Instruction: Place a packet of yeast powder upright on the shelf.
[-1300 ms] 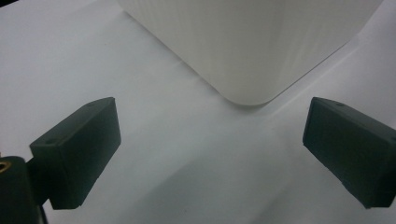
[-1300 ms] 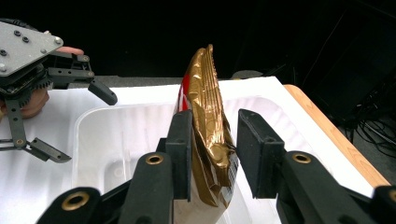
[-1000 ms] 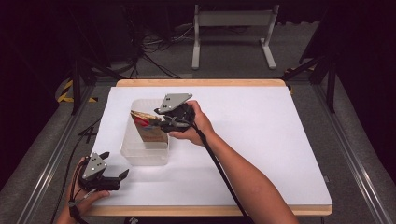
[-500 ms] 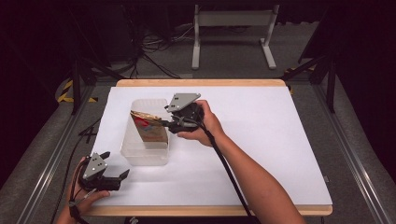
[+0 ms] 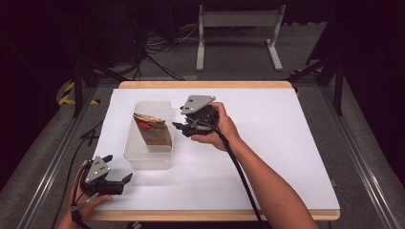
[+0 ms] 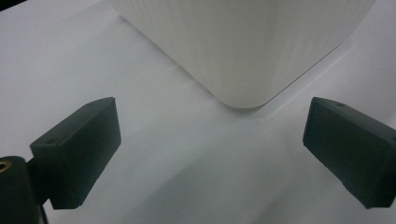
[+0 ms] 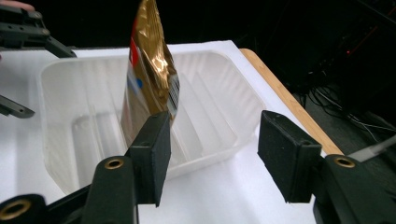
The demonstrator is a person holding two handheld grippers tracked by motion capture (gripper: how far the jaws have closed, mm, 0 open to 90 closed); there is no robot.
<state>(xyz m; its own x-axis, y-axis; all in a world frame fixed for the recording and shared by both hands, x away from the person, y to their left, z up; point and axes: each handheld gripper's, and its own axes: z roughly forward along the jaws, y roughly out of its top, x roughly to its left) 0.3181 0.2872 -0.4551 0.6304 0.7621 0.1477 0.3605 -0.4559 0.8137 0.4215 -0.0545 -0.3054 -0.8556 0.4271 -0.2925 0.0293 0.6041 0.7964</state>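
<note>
Jaws of the right gripper (image 5: 184, 126) are standing apart at centre frame, gripping nothing; a clean retreat means backing straight away from the clear tub (image 5: 129, 152); the left gripper (image 5: 119, 183) is idling, spread, lower left; the gold packet (image 5: 153, 132) is leaning inside, long axis tilting upward.

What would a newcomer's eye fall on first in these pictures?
First, the gold snack bag standing upright in the clear plastic tub on the white table. Next, the right gripper, jaws open, just beside the tub. The left gripper waits open near the table's front left corner.
</note>
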